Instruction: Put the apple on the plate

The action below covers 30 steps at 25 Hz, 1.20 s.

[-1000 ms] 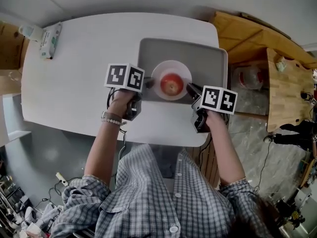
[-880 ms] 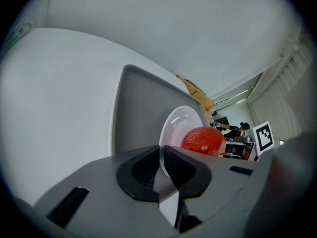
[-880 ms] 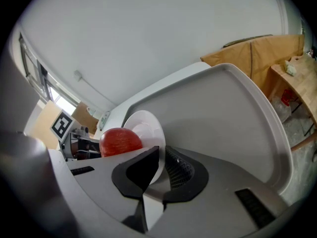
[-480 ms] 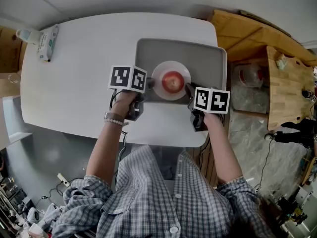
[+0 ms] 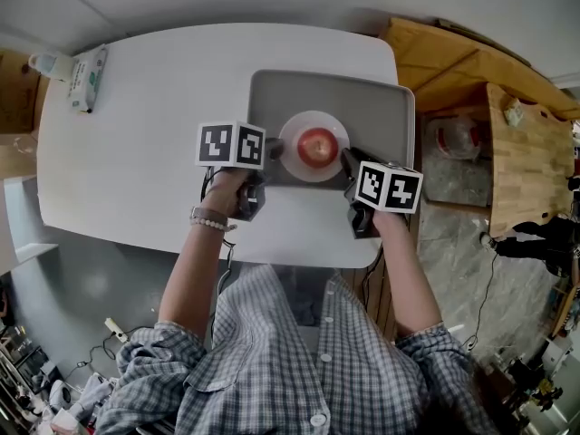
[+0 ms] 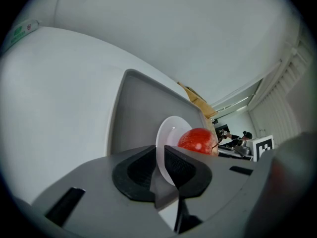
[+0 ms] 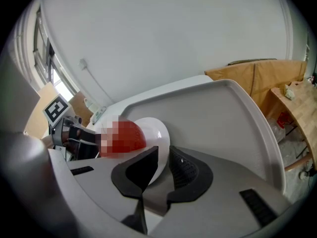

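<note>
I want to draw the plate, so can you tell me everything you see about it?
The plate is small, round and plain white, and it looks smooth and a bit shiny. It lies flat in the middle of a grey tray. A red apple rests on its centre. The left gripper pinches its left rim and the right gripper pinches its right rim.

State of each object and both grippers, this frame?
apple: sitting on the plate, not gripped
plate: over the tray, rim clamped on both sides
tray: flat on the table
left gripper: shut on plate rim
right gripper: shut on plate rim
</note>
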Available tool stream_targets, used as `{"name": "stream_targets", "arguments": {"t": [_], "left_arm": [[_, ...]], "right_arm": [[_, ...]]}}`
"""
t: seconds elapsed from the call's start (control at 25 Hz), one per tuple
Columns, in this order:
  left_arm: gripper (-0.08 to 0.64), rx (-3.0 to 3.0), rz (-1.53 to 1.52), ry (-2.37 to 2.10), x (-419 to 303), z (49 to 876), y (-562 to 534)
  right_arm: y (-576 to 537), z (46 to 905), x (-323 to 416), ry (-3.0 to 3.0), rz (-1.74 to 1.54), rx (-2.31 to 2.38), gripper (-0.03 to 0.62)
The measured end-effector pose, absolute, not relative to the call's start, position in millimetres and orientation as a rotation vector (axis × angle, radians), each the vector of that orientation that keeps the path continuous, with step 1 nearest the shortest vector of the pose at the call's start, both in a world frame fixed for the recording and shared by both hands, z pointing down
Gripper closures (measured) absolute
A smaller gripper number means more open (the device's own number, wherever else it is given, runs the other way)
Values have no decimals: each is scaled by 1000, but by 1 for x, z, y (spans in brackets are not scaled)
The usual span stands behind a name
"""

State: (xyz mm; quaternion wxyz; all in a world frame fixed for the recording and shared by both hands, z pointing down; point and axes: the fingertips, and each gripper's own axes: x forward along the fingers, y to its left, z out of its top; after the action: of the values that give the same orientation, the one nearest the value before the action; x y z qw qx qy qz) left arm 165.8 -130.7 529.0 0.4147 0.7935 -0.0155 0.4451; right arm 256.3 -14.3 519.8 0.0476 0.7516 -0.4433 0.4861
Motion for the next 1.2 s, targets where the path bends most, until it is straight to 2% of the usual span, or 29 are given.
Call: {"name": "stream_targets", "arguments": {"t": [0.2,0.48,0.76,1.2], "left_arm": [[525,2011,1057,-58,161,516,-141],[530,2196,964,-41,152,478,-145],[546,2436,831,8,136,424,-138],[550,2636,641,5,92,345,-128]], "right_arm": [[-14,510,263,-1343,1433,2353,542],[-18,469,259,-1401,1167,2421,543],[-21,412,232,-1501,842,2402,557],[-8,338,207,-1603,613,2444,560]]}}
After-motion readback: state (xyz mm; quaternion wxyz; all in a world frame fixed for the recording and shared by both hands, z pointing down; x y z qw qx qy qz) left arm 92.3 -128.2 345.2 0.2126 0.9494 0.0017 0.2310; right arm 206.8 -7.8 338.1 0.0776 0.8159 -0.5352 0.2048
